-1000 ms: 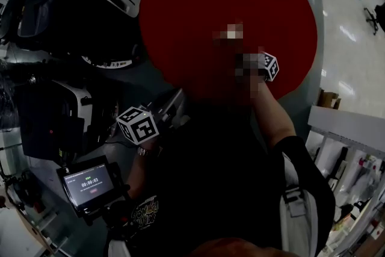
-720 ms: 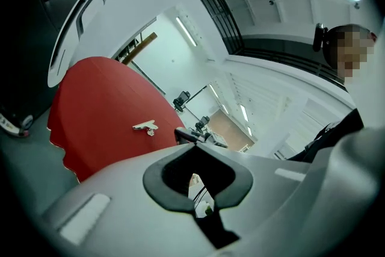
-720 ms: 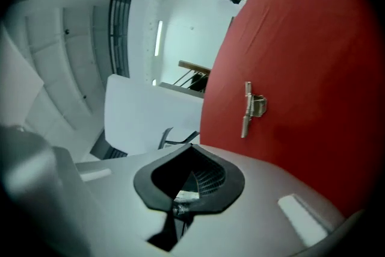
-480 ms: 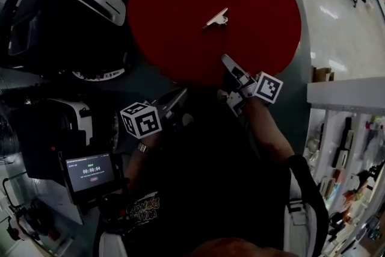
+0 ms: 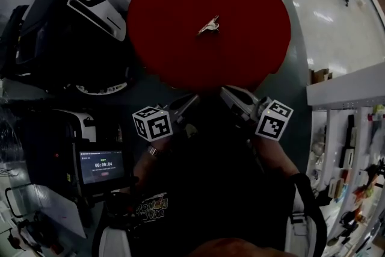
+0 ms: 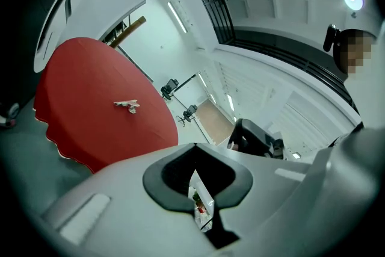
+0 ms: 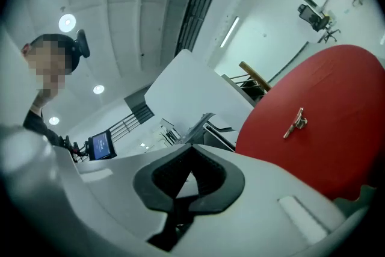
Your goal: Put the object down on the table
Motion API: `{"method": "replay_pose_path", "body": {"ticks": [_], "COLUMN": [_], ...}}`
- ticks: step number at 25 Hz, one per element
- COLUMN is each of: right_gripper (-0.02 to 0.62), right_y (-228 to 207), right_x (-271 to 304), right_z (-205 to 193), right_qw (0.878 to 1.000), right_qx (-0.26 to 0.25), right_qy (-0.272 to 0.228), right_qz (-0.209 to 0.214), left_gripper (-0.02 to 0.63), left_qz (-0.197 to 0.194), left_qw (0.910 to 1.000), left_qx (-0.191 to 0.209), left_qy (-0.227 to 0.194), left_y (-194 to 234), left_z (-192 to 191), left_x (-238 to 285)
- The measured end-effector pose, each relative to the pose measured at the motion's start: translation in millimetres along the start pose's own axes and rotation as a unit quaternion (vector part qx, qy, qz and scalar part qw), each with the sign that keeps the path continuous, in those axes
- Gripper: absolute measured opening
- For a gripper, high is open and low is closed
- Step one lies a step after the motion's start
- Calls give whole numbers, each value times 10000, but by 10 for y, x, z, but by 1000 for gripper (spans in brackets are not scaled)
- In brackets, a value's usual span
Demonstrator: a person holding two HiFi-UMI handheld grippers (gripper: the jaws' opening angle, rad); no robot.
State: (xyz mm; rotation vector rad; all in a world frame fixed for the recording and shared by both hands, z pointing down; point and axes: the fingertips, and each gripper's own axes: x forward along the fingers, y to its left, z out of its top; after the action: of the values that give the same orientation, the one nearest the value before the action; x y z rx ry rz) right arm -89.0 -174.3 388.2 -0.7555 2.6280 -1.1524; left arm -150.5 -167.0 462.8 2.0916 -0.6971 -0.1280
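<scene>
The object (image 5: 209, 25), a small pale metal piece, lies alone on the round red tabletop (image 5: 174, 39), a little right of its middle and in the upper half of the head view. Neither gripper touches it.

Both grippers sit well back from it, below the tabletop's near edge and close to the person's dark torso. The left gripper (image 5: 191, 99) points up and right, and the right gripper (image 5: 225, 92) points up and left, so their tips lean toward each other.

In the left gripper view the fingers (image 6: 180, 186) are closed to a thin slit with nothing between them. The object (image 6: 127, 105) shows far off on the tabletop (image 6: 78, 129), at middle left. In the right gripper view the fingers (image 7: 207, 192) meet in the same way and are empty, with the object (image 7: 295, 122) at right on the tabletop (image 7: 343, 87).

A lit screen (image 5: 102, 166) stands at lower left of the head view.
</scene>
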Motion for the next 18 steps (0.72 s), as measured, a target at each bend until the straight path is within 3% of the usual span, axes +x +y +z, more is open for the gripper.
{"method": "replay_pose_path", "body": {"ticks": [5,12,18], "right_gripper": [2,2,2], "right_y": [351,392,326], "right_x": [-808,-1561,-1943], "right_z": [-37,-273,-507], "right_qw": [9975,9981,9975], "right_qx": [-677,-462,-119], "right_qy": [29,163,350], "right_qz": [207,370,598], "left_gripper": [18,18,18], "left_qz": [-9,120,364], "left_qw": [9998,9998,9993], "left_qx": [189,136,-35], "left_qy": [22,60,21], "left_y": [-696,-1145,-1270], "left_z": [-514,-1152,-1632], "left_x": [428,654,722]}}
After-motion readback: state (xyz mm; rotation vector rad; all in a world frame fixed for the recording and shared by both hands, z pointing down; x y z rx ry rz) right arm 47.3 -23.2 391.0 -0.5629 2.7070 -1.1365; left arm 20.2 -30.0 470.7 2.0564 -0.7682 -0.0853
